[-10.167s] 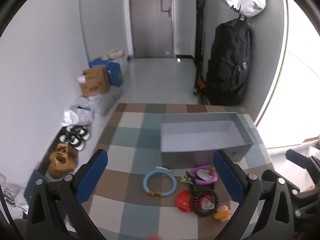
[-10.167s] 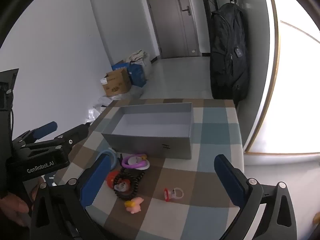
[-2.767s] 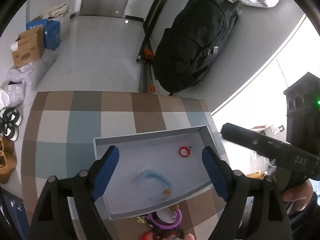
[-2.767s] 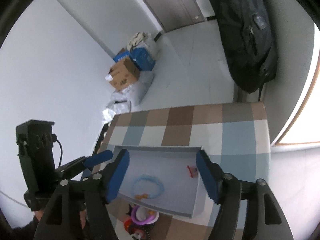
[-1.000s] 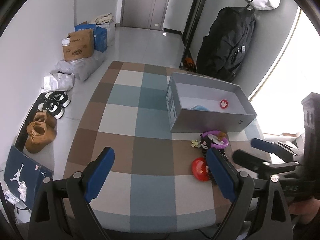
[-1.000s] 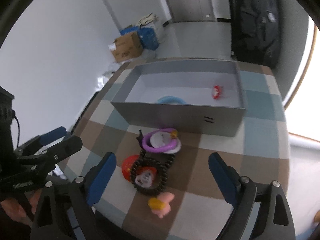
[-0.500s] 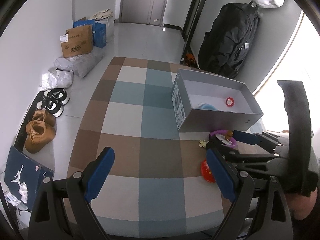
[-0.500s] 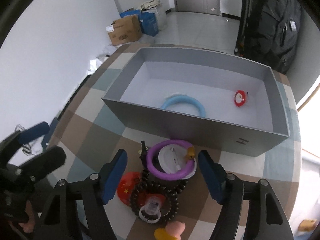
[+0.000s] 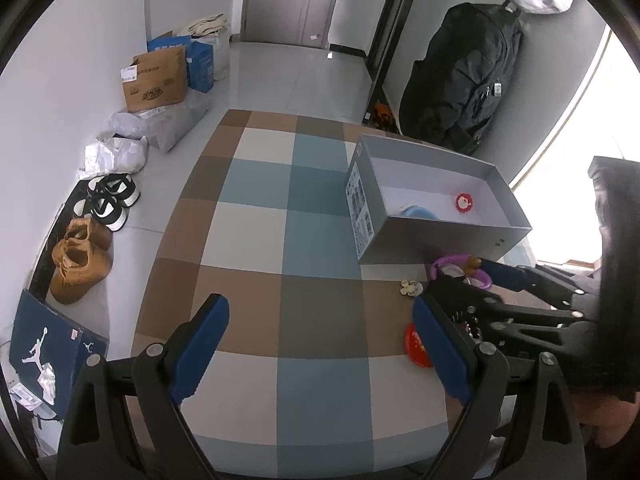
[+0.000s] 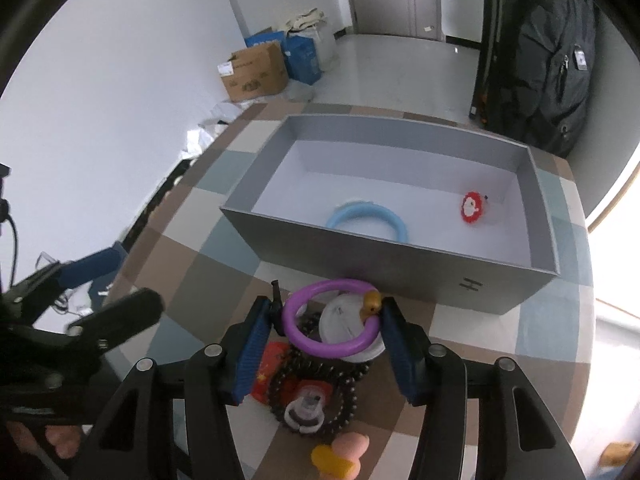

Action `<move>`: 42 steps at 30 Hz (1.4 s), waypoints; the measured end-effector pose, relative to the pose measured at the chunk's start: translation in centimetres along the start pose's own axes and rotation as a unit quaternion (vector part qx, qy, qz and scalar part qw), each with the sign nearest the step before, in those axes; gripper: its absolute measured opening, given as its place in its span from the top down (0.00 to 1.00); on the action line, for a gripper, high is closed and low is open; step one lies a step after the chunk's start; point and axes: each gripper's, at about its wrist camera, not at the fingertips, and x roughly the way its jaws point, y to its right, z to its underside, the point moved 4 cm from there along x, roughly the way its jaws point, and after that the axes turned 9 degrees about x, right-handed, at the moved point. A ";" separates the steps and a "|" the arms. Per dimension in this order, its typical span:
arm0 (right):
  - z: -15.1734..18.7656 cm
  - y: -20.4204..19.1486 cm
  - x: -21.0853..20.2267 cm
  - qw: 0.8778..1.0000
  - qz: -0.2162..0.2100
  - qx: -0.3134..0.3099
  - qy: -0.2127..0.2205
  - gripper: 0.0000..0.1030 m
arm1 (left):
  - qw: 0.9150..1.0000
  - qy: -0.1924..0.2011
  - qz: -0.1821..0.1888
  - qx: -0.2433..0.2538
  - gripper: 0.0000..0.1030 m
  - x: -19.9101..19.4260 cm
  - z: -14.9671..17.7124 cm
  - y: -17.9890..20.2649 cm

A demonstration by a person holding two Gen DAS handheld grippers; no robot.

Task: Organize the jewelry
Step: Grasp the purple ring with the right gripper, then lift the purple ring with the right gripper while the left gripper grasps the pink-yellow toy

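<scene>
Squarely between right gripper (image 10: 324, 342) fingers: purple ring (image 10: 330, 324)

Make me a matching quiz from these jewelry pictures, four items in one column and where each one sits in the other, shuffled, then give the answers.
Items
1. blue ring
2. purple ring
3. red brooch
4. dark bead bracelet

Places
A. between the fingers of the right gripper, in front of the gray box
B. inside the box, toward its right end
C. on the checked tablecloth, below the purple ring in the right wrist view
D. inside the box, against its near wall

Pairs: 1-D, 2-A, 3-B, 4-C
</scene>
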 end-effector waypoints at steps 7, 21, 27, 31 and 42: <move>-0.2 1.4 -2.0 0.999 -0.025 0.032 0.016 0.48 | 1.000 -0.019 0.010 0.012 0.12 0.8 0.5 1.1; 0.3 5.8 -6.2 0.993 -0.051 0.092 0.049 0.48 | 0.992 -0.032 0.093 0.074 0.13 0.9 1.7 6.7; 0.2 6.7 -7.3 0.992 -0.056 0.101 0.058 0.48 | 0.990 -0.044 0.094 0.093 0.35 1.6 2.1 8.4; 0.2 7.4 -7.9 0.990 -0.058 0.109 0.064 0.48 | 0.987 -0.032 0.116 0.108 0.35 0.4 2.4 9.9; 0.2 8.8 -9.0 0.987 -0.059 0.130 0.076 0.48 | 0.975 -0.066 0.159 0.137 0.49 1.0 3.8 13.7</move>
